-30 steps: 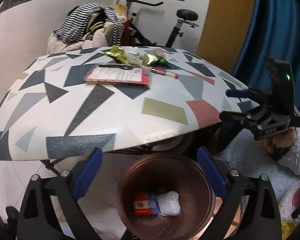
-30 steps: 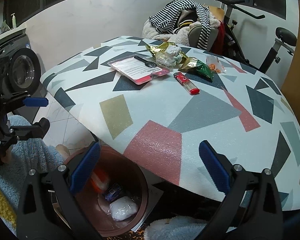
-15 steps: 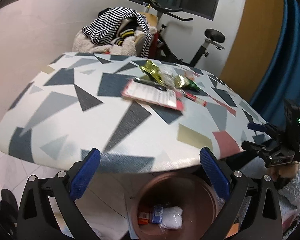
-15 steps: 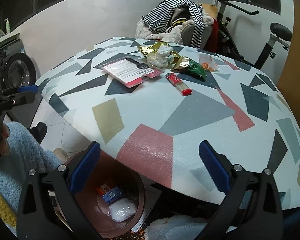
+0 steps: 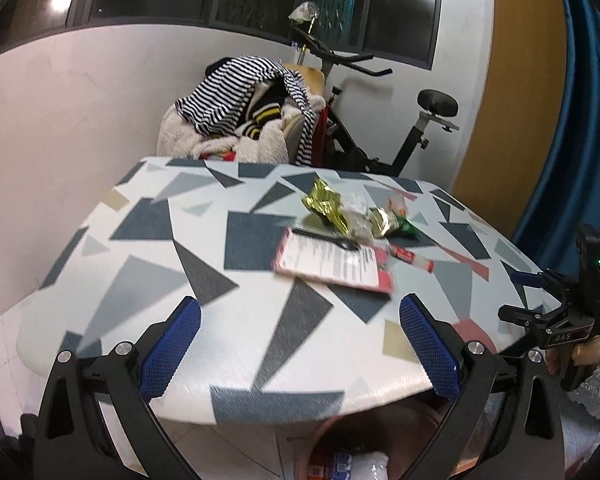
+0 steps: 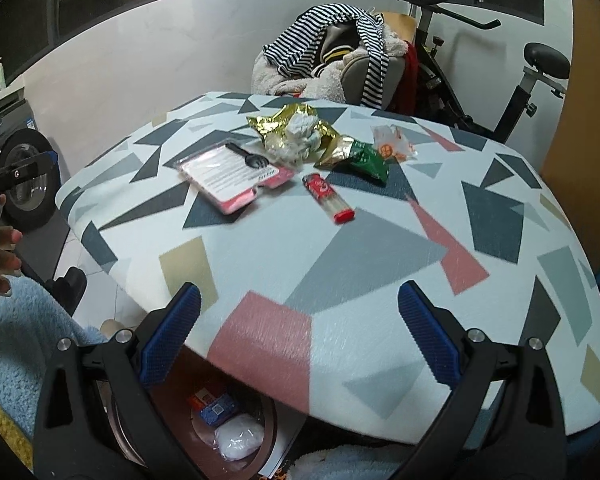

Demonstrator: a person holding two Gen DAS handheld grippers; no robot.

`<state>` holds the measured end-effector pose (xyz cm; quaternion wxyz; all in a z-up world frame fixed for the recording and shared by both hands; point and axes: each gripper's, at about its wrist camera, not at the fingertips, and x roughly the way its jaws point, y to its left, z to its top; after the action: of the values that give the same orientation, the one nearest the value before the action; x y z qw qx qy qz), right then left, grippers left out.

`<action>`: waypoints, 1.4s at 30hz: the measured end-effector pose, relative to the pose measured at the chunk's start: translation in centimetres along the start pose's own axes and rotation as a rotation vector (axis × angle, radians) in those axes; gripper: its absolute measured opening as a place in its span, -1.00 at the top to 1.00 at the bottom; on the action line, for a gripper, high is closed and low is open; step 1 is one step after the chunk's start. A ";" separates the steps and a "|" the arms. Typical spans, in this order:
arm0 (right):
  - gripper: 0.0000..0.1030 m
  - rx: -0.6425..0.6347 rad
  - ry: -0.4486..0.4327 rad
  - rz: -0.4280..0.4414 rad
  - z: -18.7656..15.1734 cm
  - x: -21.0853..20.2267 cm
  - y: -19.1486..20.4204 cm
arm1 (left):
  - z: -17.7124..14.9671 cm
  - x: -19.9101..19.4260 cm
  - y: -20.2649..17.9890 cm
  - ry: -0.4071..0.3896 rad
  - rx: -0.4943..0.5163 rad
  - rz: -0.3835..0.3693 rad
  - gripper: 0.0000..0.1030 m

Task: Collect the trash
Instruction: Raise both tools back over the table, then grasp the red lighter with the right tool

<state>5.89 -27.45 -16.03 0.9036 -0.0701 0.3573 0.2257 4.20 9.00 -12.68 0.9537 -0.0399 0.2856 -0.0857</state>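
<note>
Trash lies at the far side of the patterned table [image 5: 204, 280]: a gold wrapper [image 6: 288, 122] around a white tissue wad [image 6: 302, 130], a green snack packet [image 6: 366, 158], a clear orange-printed wrapper [image 6: 392, 146], a red lighter [image 6: 328, 198] and a pink blister card [image 6: 232, 176] with a black spoon [image 6: 252, 158]. The same pile shows in the left wrist view [image 5: 340, 212]. A brown bin [image 6: 236, 432] under the table's near edge holds trash. My left gripper [image 5: 298, 350] and right gripper [image 6: 298, 344] are open and empty over the near edge.
A chair heaped with striped clothes [image 5: 244, 100] and an exercise bike [image 5: 384, 136] stand behind the table. A washing machine [image 6: 20, 168] is at the left, a blue curtain [image 5: 580, 120] at the right. A fluffy blue sleeve [image 6: 24, 344] is at the lower left.
Both grippers have risen and tilted up from the bin toward the tabletop. The bin has slid to the bottom of both views. Both stayed open and empty.
</note>
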 end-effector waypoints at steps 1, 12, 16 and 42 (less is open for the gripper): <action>-0.89 -0.002 -0.001 -0.007 0.4 0.1 -0.1 | 0.3 0.1 0.1 -0.002 0.004 0.004 -0.89; -0.89 -0.025 0.018 0.010 3.6 2.0 -1.0 | 2.4 2.2 1.4 0.038 0.013 -0.007 -0.89; -0.89 -0.020 0.047 0.000 4.4 3.4 -1.2 | 2.4 3.1 1.7 0.054 -0.002 -0.032 -0.89; -0.49 -0.047 0.122 0.010 8.0 11.8 -1.8 | 2.6 8.4 2.8 0.134 -0.092 -0.028 -0.89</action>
<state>19.18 -22.53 -18.19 0.8771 -0.1032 0.4065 0.2340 12.90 10.22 -15.41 0.9282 -0.0819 0.3519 -0.0883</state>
